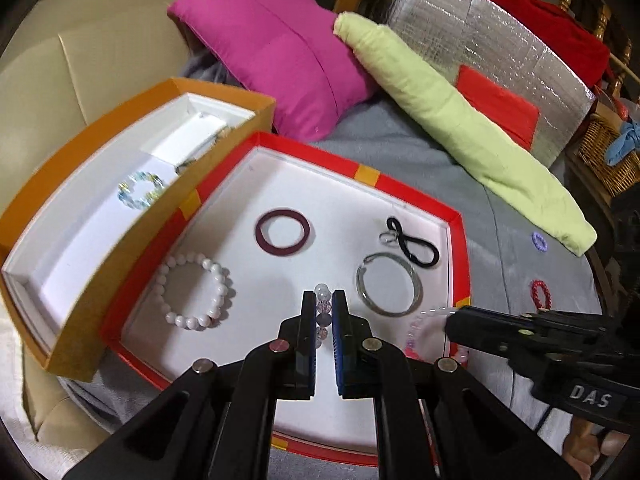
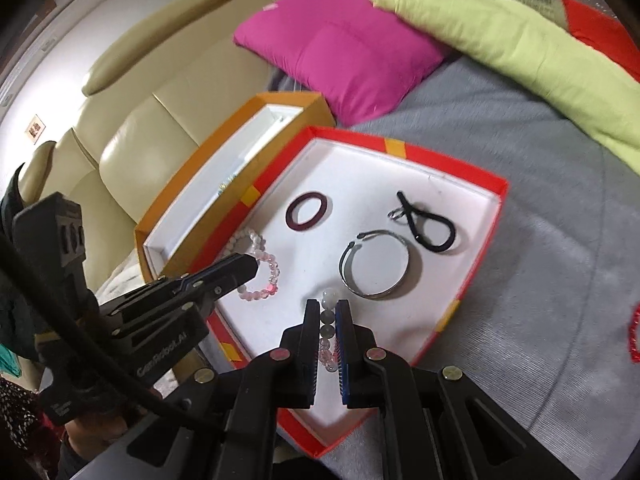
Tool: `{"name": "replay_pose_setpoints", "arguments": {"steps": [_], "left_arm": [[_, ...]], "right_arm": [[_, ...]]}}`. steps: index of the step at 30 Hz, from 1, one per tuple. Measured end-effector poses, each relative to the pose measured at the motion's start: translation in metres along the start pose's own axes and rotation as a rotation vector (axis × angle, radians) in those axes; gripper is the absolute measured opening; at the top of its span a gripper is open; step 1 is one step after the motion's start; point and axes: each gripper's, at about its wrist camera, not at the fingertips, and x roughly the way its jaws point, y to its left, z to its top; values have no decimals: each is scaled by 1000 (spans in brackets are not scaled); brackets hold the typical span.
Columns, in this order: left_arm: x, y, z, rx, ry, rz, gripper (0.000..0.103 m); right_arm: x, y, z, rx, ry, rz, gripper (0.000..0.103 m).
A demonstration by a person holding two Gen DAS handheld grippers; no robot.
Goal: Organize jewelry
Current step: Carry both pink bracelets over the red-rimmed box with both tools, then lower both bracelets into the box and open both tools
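Both grippers hang over the red tray (image 1: 460, 240), which has a white floor. My left gripper (image 1: 323, 297) is shut on a clear and pink bead bracelet (image 1: 323, 312); its loop (image 2: 268, 280) dangles from the left gripper (image 2: 252, 266) in the right wrist view. My right gripper (image 2: 326, 305) is shut on a bracelet of white, grey and pink beads (image 2: 329, 300). It enters the left wrist view from the right (image 1: 450, 320). In the tray lie a white pearl bracelet (image 1: 192, 288), a dark red bangle (image 1: 283, 232), a silver bangle (image 1: 390, 290) and a black hair tie (image 1: 414, 246).
An orange box (image 1: 100, 144) beside the tray holds a blue-green crystal bracelet (image 1: 141, 191). On the grey blanket (image 1: 520, 280) lie a small purple ring (image 1: 538, 241) and a red bead bracelet (image 1: 541, 293). A magenta cushion (image 1: 272, 60) and a green roll (image 1: 460, 136) lie behind, a cream sofa (image 2: 120, 140) to the left.
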Motion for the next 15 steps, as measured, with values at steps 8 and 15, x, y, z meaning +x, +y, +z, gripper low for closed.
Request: {"name": "replay_pose_setpoints", "arguments": {"steps": [8, 15], "left_arm": [[23, 10, -2, 24, 48, 55, 7], [27, 14, -1, 47, 44, 120, 7]], "right_arm": [[28, -11, 2, 7, 58, -28, 8], [38, -18, 2, -1, 81, -67, 8]]}}
